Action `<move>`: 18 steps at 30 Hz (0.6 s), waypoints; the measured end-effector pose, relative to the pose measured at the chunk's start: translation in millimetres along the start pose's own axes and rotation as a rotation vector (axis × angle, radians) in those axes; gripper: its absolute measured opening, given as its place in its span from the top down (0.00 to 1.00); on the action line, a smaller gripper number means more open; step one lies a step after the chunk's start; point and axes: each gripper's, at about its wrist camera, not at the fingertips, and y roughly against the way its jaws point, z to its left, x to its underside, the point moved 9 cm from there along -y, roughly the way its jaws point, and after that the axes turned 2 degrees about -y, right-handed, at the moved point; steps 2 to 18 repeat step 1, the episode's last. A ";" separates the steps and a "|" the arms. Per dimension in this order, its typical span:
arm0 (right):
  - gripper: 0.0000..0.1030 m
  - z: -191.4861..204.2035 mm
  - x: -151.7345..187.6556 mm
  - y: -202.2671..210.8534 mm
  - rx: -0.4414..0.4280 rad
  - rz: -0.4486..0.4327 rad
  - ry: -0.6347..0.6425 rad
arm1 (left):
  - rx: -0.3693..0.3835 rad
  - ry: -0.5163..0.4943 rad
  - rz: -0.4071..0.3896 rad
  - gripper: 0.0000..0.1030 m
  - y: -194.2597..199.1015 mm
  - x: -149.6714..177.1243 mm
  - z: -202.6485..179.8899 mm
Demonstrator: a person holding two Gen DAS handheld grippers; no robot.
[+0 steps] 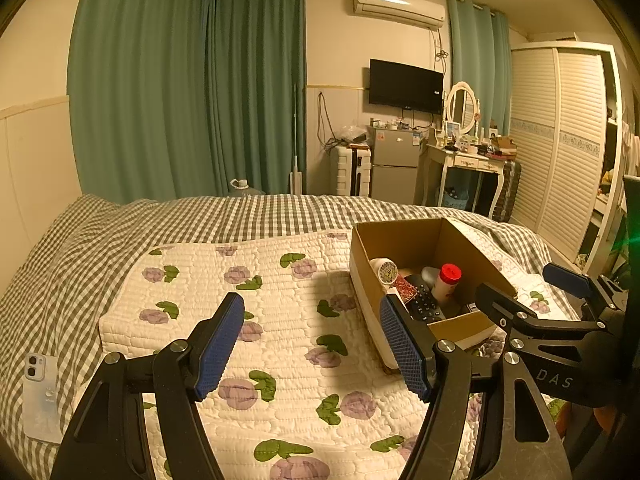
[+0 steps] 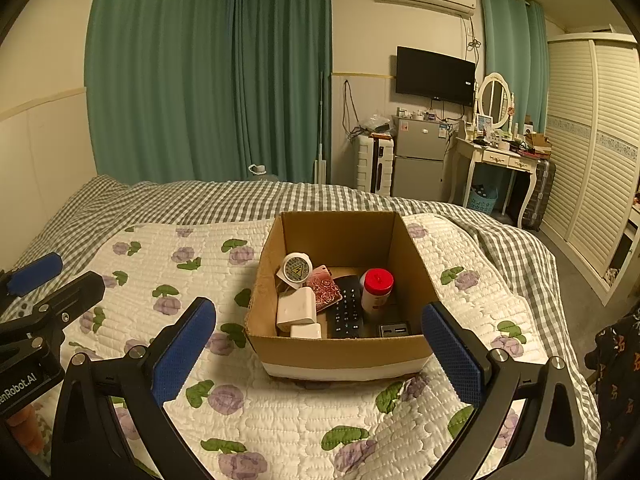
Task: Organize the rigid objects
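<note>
An open cardboard box (image 2: 340, 350) stands on the floral quilt (image 2: 180, 280); it also shows in the left wrist view (image 1: 362, 264). Inside lie a black remote (image 2: 347, 312), a red-capped white bottle (image 2: 377, 290), a white round item (image 2: 297, 270), a pink rose-patterned case (image 2: 325, 290), white chargers (image 2: 296, 308) and a small USB hub (image 2: 394, 330). My right gripper (image 2: 318, 354) is open and empty, just before the box's near wall. My left gripper (image 1: 312, 344) is open and empty, over the quilt left of the box. A white phone (image 1: 40, 396) lies on the checked sheet at far left.
The bed has a grey checked sheet (image 1: 240, 216). Behind it are green curtains (image 1: 180, 88), a small fridge (image 1: 394, 164), a white suitcase (image 1: 352, 170), a dressing table (image 1: 468, 164) and a louvred wardrobe (image 1: 560, 140). The right gripper (image 1: 532, 300) shows at right in the left wrist view.
</note>
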 end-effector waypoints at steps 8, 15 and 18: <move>0.00 -0.1 0.3 -0.3 0.001 0.001 0.000 | 0.001 0.000 0.001 0.29 -0.3 -0.1 0.2; 0.00 -0.1 0.3 -0.3 0.001 0.001 0.000 | 0.001 0.000 0.001 0.29 -0.3 -0.1 0.2; 0.00 -0.1 0.3 -0.3 0.001 0.001 0.000 | 0.001 0.000 0.001 0.29 -0.3 -0.1 0.2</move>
